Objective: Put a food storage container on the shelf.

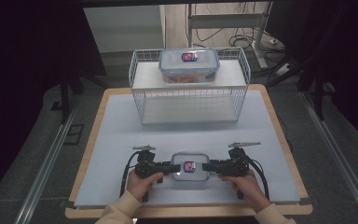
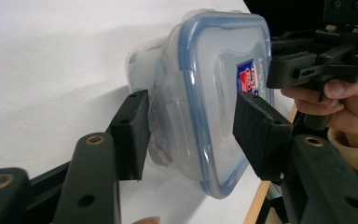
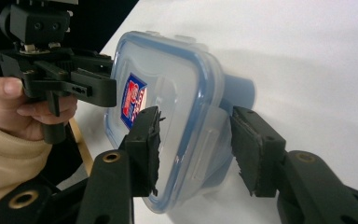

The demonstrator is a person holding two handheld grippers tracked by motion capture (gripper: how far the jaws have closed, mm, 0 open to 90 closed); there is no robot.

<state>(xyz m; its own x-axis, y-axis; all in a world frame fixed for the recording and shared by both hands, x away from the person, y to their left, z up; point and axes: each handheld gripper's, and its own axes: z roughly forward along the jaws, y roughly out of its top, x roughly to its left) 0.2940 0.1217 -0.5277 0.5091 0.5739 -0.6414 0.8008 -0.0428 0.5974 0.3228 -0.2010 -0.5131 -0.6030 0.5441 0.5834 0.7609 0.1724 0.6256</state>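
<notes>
On the near part of the white mat [image 1: 121, 140], which is covering the wooden table [image 1: 98, 112], a small clear food container [image 1: 189, 167] with a blue-rimmed snap lid and a red-and-blue label is sitting between the two grippers.

The left gripper [image 1: 165, 168], held in the person's left hand [image 1: 142, 183], is meeting the container at its left end. In the left gripper view, the left gripper [image 2: 191, 135] is straddling that end of the container [image 2: 214, 93]: one jaw is lying against the side latch flap, the other over the lid face near the label. The jaws are standing at a medium opening, set about the container's end. Whether they are pressing on it cannot be told.

The right gripper [image 1: 214, 166], held in the right hand [image 1: 247, 182], is meeting the container at its right end. In the right gripper view, the right gripper [image 3: 196, 149] is straddling the opposite end of the container [image 3: 168, 93]: one jaw is lying over the lid face just below the label, the other behind the latch flap. This opening is also medium, and a firm clamp cannot be confirmed.

At the far side of the mat, a white wire shelf rack [image 1: 189, 88] is standing. A second, larger lidded container [image 1: 189, 65] with orange contents is resting on its upper shelf, well apart from the grippers.
</notes>
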